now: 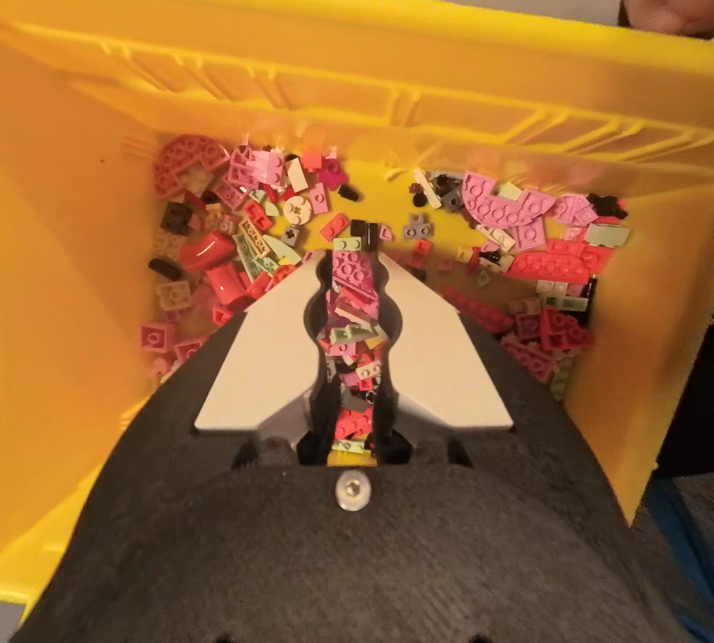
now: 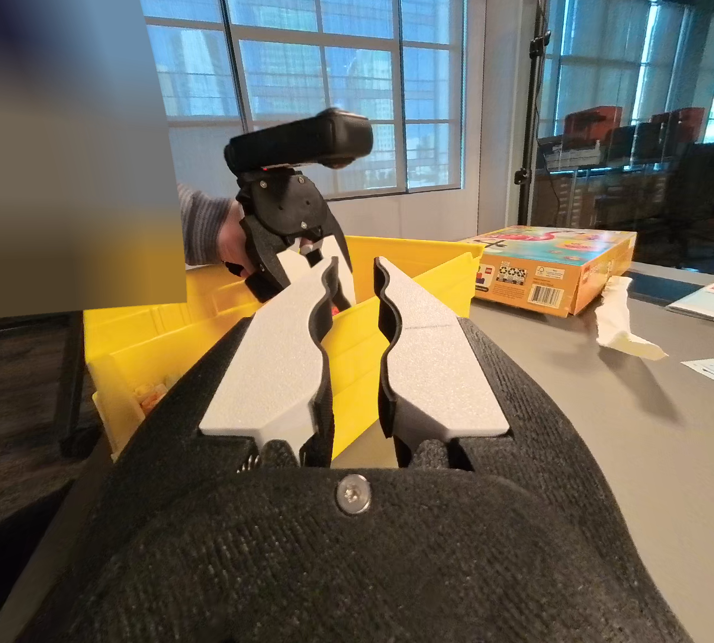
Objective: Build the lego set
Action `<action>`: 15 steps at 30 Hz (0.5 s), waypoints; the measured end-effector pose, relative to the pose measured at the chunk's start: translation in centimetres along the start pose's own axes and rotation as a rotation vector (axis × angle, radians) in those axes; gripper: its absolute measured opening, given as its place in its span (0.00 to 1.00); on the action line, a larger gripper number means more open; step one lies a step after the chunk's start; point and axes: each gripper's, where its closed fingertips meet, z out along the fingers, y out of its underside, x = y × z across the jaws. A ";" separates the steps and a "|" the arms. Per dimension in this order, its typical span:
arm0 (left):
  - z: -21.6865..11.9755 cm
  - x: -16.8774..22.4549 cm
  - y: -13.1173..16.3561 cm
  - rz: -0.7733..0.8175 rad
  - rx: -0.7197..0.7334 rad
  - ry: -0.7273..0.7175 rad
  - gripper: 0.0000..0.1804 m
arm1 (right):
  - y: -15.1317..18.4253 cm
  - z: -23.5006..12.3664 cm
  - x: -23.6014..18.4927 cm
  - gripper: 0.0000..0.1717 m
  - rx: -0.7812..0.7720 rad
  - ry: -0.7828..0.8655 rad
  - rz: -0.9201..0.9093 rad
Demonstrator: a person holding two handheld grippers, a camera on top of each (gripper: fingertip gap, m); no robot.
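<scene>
Room: big gridded windows [image 2: 328,44] behind a grey table [image 2: 579,412]; an orange printed carton [image 2: 548,265] and a crumpled bit of white paper [image 2: 618,319] lie on it to the right.
Bin: a yellow plastic bin [image 1: 347,83] stands on the table in front of me, its floor strewn with loose toy bricks [image 1: 216,238], mostly pink, coral and red, with a few grey, black and pale green.
Left gripper: my left gripper [image 1: 349,257] is tipped steeply down inside the bin, tips close over the middle of the brick litter. Its fingers stand slightly apart and I see nothing pinched between them.
What lies under it: a pink studded plate [image 1: 349,268] shows through the gap right at the tips, long side running away from me along the fingers. A pale green plate [image 1: 347,243] and a black brick [image 1: 365,230] lie just beyond it. Whether the pads touch the pink plate I cannot tell.
Left hand: my hand [image 2: 232,238], in a striped grey sleeve, grips the handle above the bin's far rim, wrist bent downward.
Right gripper: my right gripper [image 2: 353,265] is outside the bin, at its near wall, pointing level across the rim. Its fingers are parted and bare, with yellow wall visible between them.
Nearer hand: the left is by far the nearer to the bricks; the right is well apart from them, above and outside.
</scene>
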 end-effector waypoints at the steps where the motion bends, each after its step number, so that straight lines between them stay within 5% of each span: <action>1: 0.1 -0.1 0.0 -0.004 -0.003 -0.002 0.11 | 0.0 0.0 0.0 0.09 0.000 0.001 -0.003; 8: 1.6 -0.8 0.3 -0.040 -0.091 0.002 0.10 | 0.0 0.1 0.2 0.09 0.004 -0.001 0.014; 15: 0.8 1.4 0.7 -0.037 -0.074 0.109 0.23 | -0.1 0.2 0.8 0.09 0.010 0.005 0.050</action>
